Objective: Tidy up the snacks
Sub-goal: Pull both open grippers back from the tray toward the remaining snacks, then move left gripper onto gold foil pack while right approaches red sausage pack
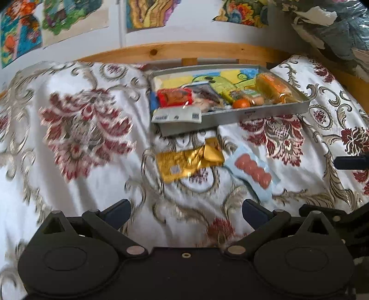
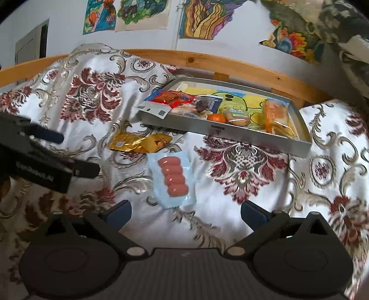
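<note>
A grey tray [image 1: 230,116] [image 2: 230,133] lies on the patterned bedspread and holds several snacks, among them a red packet [image 1: 175,97] [image 2: 175,98], an orange fruit [image 1: 241,103] [image 2: 216,118] and an orange wrapped loaf [image 1: 273,87] [image 2: 275,115]. In front of the tray lie a gold packet [image 1: 186,159] [image 2: 138,143] and a pale blue pack of sausages [image 1: 252,170] [image 2: 174,178]. My left gripper [image 1: 186,214] is open and empty, hovering short of the gold packet. My right gripper [image 2: 185,214] is open and empty, just short of the sausage pack. The left gripper [image 2: 46,152] shows at the right wrist view's left edge.
A wooden bed rail [image 1: 184,52] [image 2: 207,60] runs behind the tray, with coloured drawings [image 1: 147,13] [image 2: 200,18] on the wall above. A pile of clothes [image 1: 334,25] sits at the far right. The bedspread [image 1: 76,129] [image 2: 242,161] is rumpled, with open cloth to the left.
</note>
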Demonstrator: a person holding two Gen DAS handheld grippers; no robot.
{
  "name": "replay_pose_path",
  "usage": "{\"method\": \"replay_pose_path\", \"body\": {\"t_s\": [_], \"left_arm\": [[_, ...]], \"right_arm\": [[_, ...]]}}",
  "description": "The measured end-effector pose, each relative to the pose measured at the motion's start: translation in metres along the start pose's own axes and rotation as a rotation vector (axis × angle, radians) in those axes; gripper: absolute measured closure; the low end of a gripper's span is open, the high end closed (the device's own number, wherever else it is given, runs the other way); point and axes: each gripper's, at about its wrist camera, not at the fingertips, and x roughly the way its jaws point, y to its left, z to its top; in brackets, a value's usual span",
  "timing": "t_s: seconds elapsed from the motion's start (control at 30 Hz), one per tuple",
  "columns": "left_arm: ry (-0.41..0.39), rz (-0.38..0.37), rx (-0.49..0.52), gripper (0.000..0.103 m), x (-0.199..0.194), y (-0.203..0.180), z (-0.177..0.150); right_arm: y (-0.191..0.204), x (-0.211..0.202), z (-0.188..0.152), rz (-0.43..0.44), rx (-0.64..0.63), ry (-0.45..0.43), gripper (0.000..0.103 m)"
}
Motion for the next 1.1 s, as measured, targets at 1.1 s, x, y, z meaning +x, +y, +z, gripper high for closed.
{"method": "replay_pose_path", "body": {"t_s": [1.1], "left_arm": [[0.002,-0.423,-0.084,0.001,0.136,0.052,0.064]], "right_arm": [[-0.003,0.103,0.017,0.244,-0.003,0.029,0.002]]}}
